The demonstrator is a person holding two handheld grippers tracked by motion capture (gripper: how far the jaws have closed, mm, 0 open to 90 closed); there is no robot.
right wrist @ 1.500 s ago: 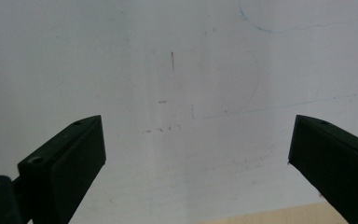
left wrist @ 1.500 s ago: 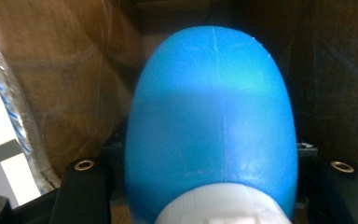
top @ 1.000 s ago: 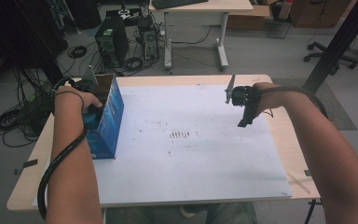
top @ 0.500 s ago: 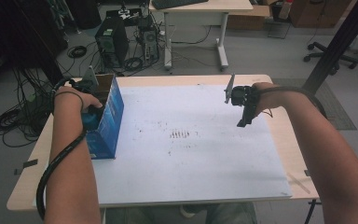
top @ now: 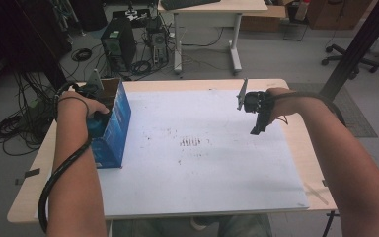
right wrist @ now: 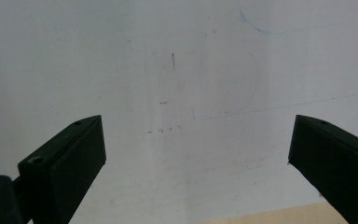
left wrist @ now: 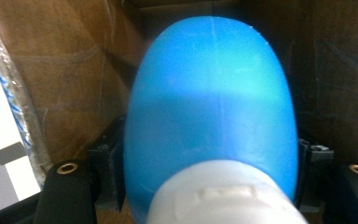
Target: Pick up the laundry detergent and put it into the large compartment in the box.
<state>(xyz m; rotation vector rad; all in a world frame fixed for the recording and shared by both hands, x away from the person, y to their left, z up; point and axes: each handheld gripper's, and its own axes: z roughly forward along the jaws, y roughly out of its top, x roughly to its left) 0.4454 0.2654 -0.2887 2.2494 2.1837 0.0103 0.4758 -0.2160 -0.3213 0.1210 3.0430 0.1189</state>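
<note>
blue bottle (left wrist: pixel 209 116) between left gripper (left wrist: pixel 209 186) jaws, just opening, grip unclear | inside blue box (top: pixel 114 123), bench left edge | right gripper (right wrist: pixel 196 149) released

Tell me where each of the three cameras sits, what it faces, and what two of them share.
High view: above the person's side, looking forward and down on the table; both forearms, left claw in the blue box, right claw.
Left gripper view: rides the left claw, looking into the cardboard interior at a blue bottle with a white cap between its jaws, which have just been opening.
Right gripper view: rides the right claw, open, facing the white sheet.
Shared: the sheet, in the high and right gripper views.
</note>
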